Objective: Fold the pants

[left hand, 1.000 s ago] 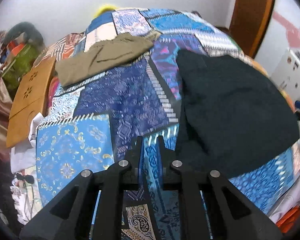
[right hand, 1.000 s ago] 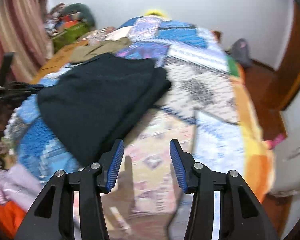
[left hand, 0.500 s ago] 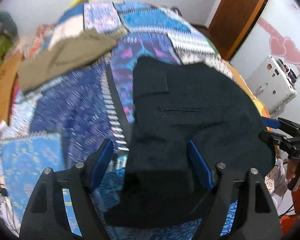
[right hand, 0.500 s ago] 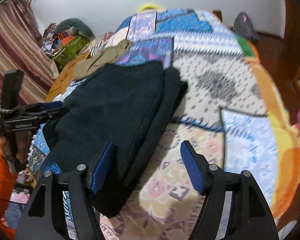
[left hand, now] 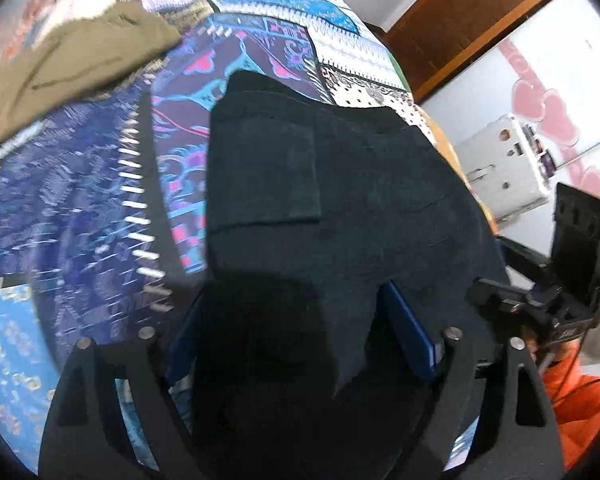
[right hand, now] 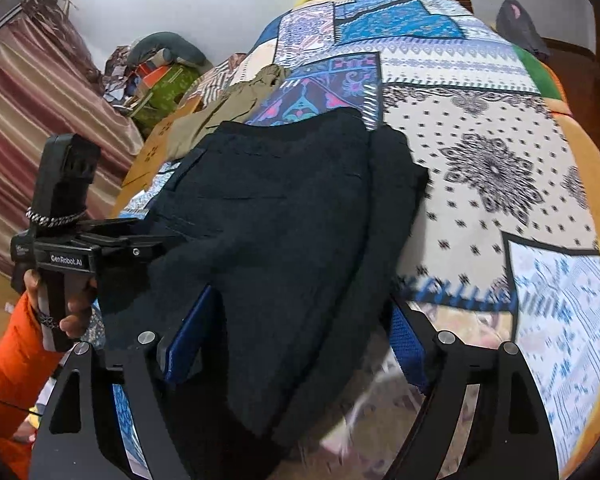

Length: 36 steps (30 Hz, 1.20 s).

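Note:
Black pants [left hand: 340,208] lie folded on a patchwork bedspread [left hand: 80,220], waistband end far, near edge toward me; they also show in the right wrist view [right hand: 284,224]. My left gripper [left hand: 300,344] is wide open, its blue pads straddling the pants' near left edge. My right gripper [right hand: 296,344] is wide open, straddling the near right edge. Each gripper shows in the other view: the right one [left hand: 540,296] and the left one [right hand: 100,248]. Neither has closed on the cloth.
Olive-brown folded pants [left hand: 60,64] lie at the far left of the bed, also in the right wrist view [right hand: 228,108]. A white appliance [left hand: 504,168] and a wooden door stand to the right. A curtain [right hand: 32,120] and clutter stand to the left.
Both grippers opened wide and moved forward and down onto the black pants' near edge, which now lies between their fingers. The left gripper swung right from the bare bedspread.

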{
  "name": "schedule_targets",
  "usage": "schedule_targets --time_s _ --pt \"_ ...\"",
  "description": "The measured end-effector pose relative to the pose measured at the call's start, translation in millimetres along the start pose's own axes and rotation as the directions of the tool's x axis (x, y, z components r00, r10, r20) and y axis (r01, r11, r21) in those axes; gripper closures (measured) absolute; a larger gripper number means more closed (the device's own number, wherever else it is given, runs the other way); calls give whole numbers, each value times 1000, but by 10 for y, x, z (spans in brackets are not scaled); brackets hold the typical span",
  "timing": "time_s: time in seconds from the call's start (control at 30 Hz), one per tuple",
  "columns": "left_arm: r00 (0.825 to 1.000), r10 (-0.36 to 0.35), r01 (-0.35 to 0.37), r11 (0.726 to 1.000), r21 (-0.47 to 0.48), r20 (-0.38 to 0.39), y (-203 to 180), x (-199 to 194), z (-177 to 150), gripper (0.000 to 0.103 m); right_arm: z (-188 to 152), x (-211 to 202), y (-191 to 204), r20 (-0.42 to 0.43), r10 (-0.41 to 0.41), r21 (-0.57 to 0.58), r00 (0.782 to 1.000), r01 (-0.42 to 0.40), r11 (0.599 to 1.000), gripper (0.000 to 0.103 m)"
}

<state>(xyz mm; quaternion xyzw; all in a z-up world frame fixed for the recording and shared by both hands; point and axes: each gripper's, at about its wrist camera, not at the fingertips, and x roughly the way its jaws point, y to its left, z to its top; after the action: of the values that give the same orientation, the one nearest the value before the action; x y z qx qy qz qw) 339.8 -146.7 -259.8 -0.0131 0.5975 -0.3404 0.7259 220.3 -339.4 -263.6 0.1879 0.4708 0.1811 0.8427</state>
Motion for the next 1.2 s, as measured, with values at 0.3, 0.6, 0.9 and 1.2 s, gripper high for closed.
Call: schedule_targets --time_s 0.3,0.6,0.9,1.2 --pt "999 41 -42 995 95 20 -191 -20 162 48 93 29 -84 34 42 3 999 -42 999 44" --pt "983 86 -113 979 171 162 -408 -353 196 77 262 -103 37 74 38 -75 996 -33 997 64" --pt "916 148 -223 961 166 373 -548 -920 382 78 707 -321 385 191 37 -198 981 2 980 66" --pt "818 212 -306 948 93 534 -230 -1668 763 78 1428 -238 1013 289 73 -371 954 41 928 66"
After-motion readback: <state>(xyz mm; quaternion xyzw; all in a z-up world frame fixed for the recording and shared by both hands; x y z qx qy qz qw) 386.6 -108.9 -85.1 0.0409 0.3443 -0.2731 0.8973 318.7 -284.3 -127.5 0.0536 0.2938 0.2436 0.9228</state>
